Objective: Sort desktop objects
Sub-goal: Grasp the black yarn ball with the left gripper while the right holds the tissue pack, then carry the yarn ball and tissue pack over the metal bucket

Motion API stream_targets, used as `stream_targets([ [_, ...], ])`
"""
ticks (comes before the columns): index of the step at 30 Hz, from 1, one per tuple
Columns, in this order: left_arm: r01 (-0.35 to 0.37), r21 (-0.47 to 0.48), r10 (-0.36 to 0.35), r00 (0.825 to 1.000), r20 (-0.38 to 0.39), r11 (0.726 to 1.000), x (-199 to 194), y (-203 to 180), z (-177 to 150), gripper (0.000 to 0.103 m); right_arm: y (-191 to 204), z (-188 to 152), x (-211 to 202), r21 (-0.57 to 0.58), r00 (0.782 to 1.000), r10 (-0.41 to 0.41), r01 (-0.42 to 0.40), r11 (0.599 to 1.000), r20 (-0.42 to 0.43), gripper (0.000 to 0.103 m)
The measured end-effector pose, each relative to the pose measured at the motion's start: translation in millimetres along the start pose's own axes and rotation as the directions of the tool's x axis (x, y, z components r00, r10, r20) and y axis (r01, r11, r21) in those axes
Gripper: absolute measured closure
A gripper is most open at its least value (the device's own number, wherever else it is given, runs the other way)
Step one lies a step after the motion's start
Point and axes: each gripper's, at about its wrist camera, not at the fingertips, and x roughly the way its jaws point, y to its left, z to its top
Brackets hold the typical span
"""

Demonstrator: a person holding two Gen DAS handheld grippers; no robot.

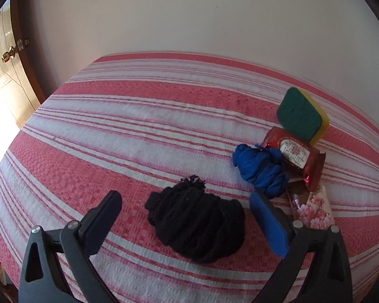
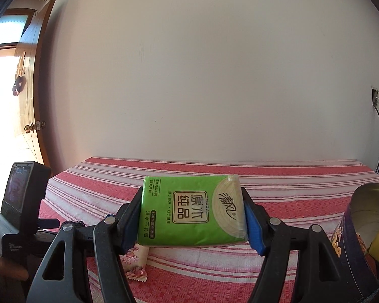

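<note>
My left gripper (image 1: pixel 185 217) is open, its fingers on either side of a black knitted bundle (image 1: pixel 197 223) that lies on the striped cloth. To its right lie a crumpled blue glove (image 1: pixel 261 168), a red snack packet (image 1: pixel 294 155), a green and yellow sponge (image 1: pixel 300 113) and a pink flowered packet (image 1: pixel 313 212). My right gripper (image 2: pixel 193 218) is shut on a green tissue pack (image 2: pixel 193 214) and holds it above the table. The pink flowered packet (image 2: pixel 135 262) lies below it.
The table has a red and white striped cloth (image 1: pixel 139 126) and stands against a white wall. A dark blue round tin (image 2: pixel 361 232), open, stands at the right with a yellow item inside. The left gripper's body (image 2: pixel 20 209) shows at the left. A wooden door (image 1: pixel 10 75) is at the far left.
</note>
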Motion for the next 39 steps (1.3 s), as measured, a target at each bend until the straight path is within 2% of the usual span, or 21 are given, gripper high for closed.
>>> stream_targets([
  [4, -0.002, -0.024, 0.002, 1.000, -0.007, 1.000, 2.9, 0.2, -0.8, 0.003, 9.0, 0.7, -2.7, -0.027, 1.000, 0.007, -0.007, 1.000, 0.005, 0.032],
  [5, -0.014, -0.028, 0.014, 1.000, -0.002, 1.000, 1.7, 0.7, -1.5, 0.007, 10.6, 0.9, -3.2, -0.032, 1.000, 0.007, -0.007, 0.999, 0.006, 0.032],
  [6, -0.018, -0.033, 0.018, 1.000, 0.007, 0.999, -0.5, 1.2, -2.2, 0.016, 12.1, 1.2, -3.6, -0.037, 1.000, 0.008, -0.007, 0.999, 0.007, 0.032],
  [11, 0.018, -0.033, -0.017, 0.999, 0.038, 0.999, -8.9, -0.2, -4.6, 0.042, 6.6, -0.6, -9.2, -0.043, 1.000, 0.008, -0.007, 0.999, 0.009, 0.032],
  [15, 0.077, -0.071, -0.073, 0.996, 0.053, 0.994, -14.4, 3.8, -8.8, 0.042, 7.0, -1.0, -6.1, -0.047, 1.000, 0.001, -0.001, 0.999, 0.015, 0.032],
  [24, 0.027, -0.113, -0.009, 0.986, 0.164, 0.993, -36.7, 7.9, -13.0, 0.042, 12.7, -2.4, -6.8, -0.053, 1.000, -0.007, 0.008, 0.999, 0.027, 0.032],
  [39, -0.028, -0.073, 0.044, 0.971, 0.235, 0.997, -47.2, 6.0, -17.2, 0.042, 9.8, -6.2, -14.6, -0.048, 0.999, -0.011, 0.013, 0.999, 0.045, 0.032],
])
